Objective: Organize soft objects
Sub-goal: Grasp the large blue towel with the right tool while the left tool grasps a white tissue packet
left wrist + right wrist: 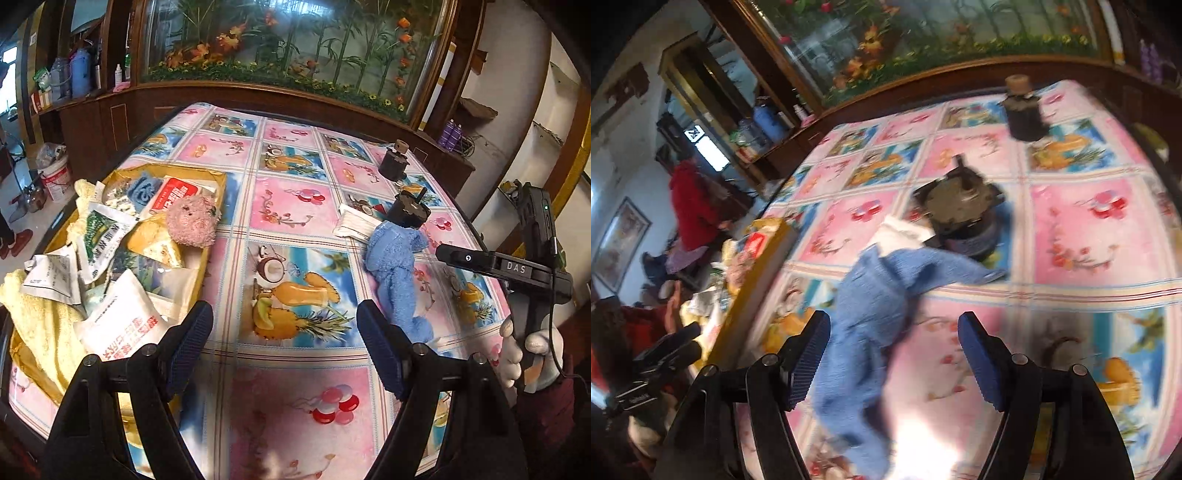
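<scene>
Patterned table (pixel 295 221), blue towel (pixel 395 266), box (pixel 216 206).

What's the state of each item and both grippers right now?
left gripper: open, empty, above the tablecloth.
right gripper: open, empty, near the blue towel.
blue towel: crumpled, loose on the tablecloth, outside the box.
white cloth: folded, flat, beside the blue towel.
pink plush toy: in the box, on top.
yellow towel: draped over the box edge.
box: open, full of packets.
</scene>
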The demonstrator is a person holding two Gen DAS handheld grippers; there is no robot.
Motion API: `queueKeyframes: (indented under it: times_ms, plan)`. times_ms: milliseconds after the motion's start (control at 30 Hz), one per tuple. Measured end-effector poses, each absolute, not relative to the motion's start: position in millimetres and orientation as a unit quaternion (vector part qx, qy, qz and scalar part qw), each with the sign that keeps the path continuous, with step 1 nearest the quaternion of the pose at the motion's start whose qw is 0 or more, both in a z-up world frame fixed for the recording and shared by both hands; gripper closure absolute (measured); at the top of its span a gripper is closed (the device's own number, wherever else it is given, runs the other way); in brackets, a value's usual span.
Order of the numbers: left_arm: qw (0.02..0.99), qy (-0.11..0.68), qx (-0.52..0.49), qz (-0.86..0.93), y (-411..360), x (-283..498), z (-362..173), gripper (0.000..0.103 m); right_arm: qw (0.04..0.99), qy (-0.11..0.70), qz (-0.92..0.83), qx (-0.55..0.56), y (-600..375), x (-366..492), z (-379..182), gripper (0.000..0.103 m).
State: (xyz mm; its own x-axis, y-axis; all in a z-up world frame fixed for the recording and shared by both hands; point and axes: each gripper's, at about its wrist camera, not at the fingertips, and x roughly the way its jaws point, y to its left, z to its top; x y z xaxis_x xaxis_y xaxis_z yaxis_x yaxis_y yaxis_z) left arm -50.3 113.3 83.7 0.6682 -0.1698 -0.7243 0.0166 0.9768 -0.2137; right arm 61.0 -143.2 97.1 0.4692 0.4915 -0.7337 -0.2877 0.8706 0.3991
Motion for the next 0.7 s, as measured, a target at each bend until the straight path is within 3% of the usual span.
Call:
queueKeyframes:
  times_ms: [200, 433, 533, 700]
  plan:
    - [0.888, 0.433, -0.133, -0.080, 106.7, -27.1, 72.2, 0.023, 0.843, 0.478, 0.207, 0.131, -152.1, 67.5, 83.1, 0.029]
    - [0.882, 0.437, -0.156, -0.081, 100.0, 26.4, 80.8, 0.023, 0.838, 0.487, 0.221, 0.106, -85.4, 87.9, 62.3, 0.027]
    - [0.877, 0.451, -0.144, -0.087, 91.5, 57.8, 73.5, 0.023, 0.827, 0.499, 0.240, 0.092, -76.8, 84.4, 53.9, 0.060]
    - [0.871, 0.473, -0.110, -0.083, 69.8, 96.5, 43.8, 0.023, 0.845, 0.483, 0.204, 0.108, -121.8, 60.9, 59.4, 0.060]
